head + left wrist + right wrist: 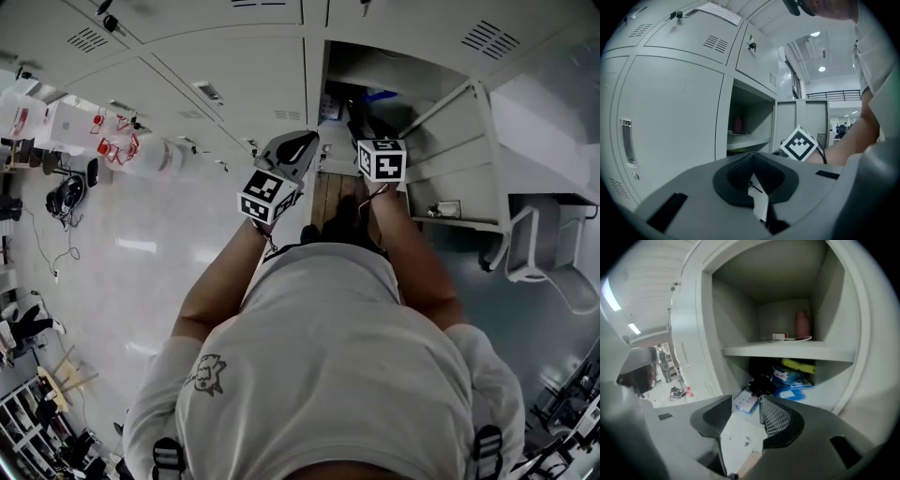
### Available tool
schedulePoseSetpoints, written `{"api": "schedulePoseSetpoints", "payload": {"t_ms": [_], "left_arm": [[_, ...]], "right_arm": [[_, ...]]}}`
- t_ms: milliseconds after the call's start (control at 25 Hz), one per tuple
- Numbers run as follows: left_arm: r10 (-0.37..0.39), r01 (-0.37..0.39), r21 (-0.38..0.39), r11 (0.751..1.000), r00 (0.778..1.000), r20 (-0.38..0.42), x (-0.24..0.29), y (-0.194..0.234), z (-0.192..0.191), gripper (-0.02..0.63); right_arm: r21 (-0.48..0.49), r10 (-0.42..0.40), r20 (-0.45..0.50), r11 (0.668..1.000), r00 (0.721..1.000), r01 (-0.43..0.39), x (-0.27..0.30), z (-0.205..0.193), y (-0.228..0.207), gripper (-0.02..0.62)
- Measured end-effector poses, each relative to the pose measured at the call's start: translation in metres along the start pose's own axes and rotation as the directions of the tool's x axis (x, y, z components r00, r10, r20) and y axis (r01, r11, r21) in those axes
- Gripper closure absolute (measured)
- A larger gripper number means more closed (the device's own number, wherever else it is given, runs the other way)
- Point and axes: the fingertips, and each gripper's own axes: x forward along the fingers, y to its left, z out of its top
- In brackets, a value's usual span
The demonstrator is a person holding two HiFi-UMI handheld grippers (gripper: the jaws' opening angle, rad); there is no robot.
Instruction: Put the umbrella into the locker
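Right tool [745, 408] gapes empty before the umbrella [761, 384] in the locker [787, 351]; left tool [751, 163] closed.

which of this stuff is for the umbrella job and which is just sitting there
Job: open locker; dark bundle low inside it (maybe the umbrella); right claw, open; left claw, shut.
Lying about: pink bottle on the shelf; blue packets and yellow item below.

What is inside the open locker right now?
In the open grey metal locker, the upper shelf holds a pink bottle and a flat white dish. Below lie a black bundle, blue packets, a yellow item; what's behind them is covered.
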Motion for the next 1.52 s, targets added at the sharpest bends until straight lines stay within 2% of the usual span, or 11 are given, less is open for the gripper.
{"api": "schedulePoseSetpoints", "payload": {"t_ms": [200,320,600,800,920,1240,1520], "left_arm": [[0.015,-0.013,-0.053,0.999,0.999,0.032,-0.023,-0.005,0.021,0.594],[0.039,-0.036,-0.045,0.998,0.998,0.058,-0.044,-0.009,0.037,0.594],[0.024,-0.023,-0.022,1.000,0.996,0.080,-0.053,-0.023,0.047,0.595],[-0.003,0.005,-0.021,1.000,0.996,0.091,-0.062,-0.045,0.049,0.595],[0.005,-0.002,-0.026,1.000,0.995,0.102,-0.071,-0.058,0.049,0.595],[0.048,-0.048,0.000,0.999,0.993,0.110,-0.086,-0.124,0.061,0.595],[0.050,-0.059,0.083,0.995,0.994,0.099,-0.090,-0.210,0.065,0.595]], "right_arm": [[-0.067,0.045,0.118,0.997,0.992,-0.037,-0.070,0.021,0.041,0.387],[-0.093,0.062,0.182,0.995,0.981,-0.046,-0.114,0.028,0.061,0.408],[-0.096,0.055,0.247,0.995,0.967,-0.032,-0.156,0.036,0.068,0.442],[-0.122,0.087,0.273,0.991,0.958,-0.055,-0.188,0.040,0.073,0.513],[-0.156,0.107,0.278,0.986,0.955,-0.065,-0.207,0.036,0.077,0.535],[-0.205,0.189,0.298,0.970,0.936,-0.131,-0.272,0.023,0.075,0.551],[-0.192,0.246,0.294,0.962,0.924,-0.195,-0.347,-0.025,0.058,0.554]]}}
